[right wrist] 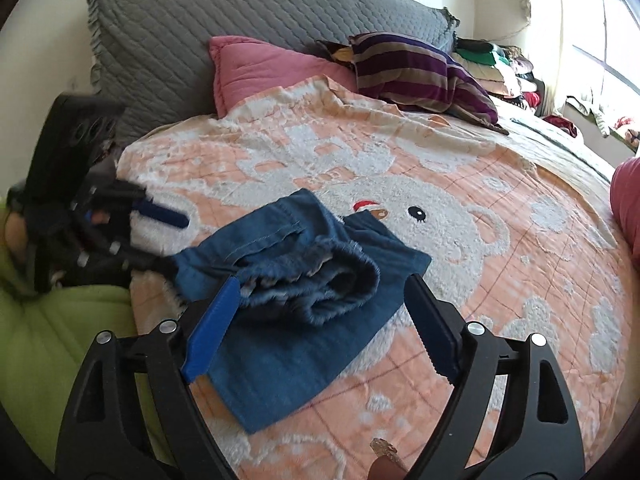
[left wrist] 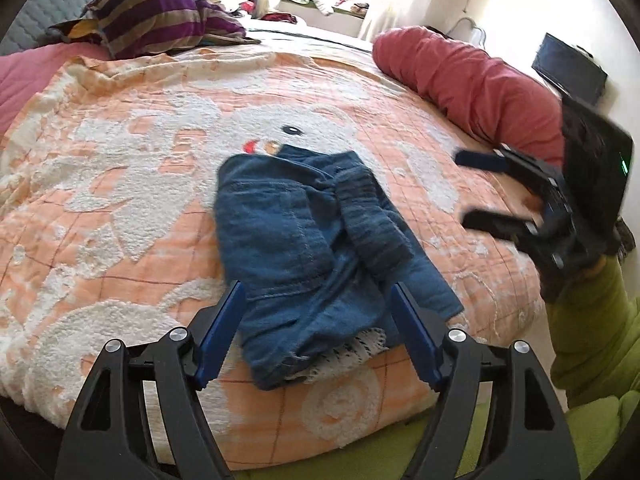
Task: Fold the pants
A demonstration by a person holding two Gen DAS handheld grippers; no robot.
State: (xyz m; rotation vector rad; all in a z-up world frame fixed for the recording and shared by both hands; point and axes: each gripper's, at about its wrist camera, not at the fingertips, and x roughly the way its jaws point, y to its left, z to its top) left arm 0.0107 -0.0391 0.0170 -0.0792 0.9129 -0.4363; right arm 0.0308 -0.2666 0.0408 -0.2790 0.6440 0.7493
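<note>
Blue denim pants [left wrist: 316,248] lie folded in a bundle on the orange and white bear blanket [left wrist: 120,200], near the bed's front edge. My left gripper [left wrist: 318,300] is open and empty just above the bundle's near end. My right gripper [left wrist: 464,188] shows at the right, open and apart from the pants. In the right wrist view the pants [right wrist: 304,280] lie between my open right gripper's [right wrist: 324,292] fingers, with the fuzzy lining showing. The left gripper [right wrist: 168,240] is at the left, its lower finger close to the pants' edge.
A red bolster [left wrist: 468,80] lies at the bed's right side. A striped pillow [right wrist: 424,72], a pink pillow [right wrist: 260,64] and a grey quilted headboard cover [right wrist: 248,28] are at the head. Piled clothes [right wrist: 504,68] sit by the window. Green fabric [right wrist: 60,340] lies at the bed's front.
</note>
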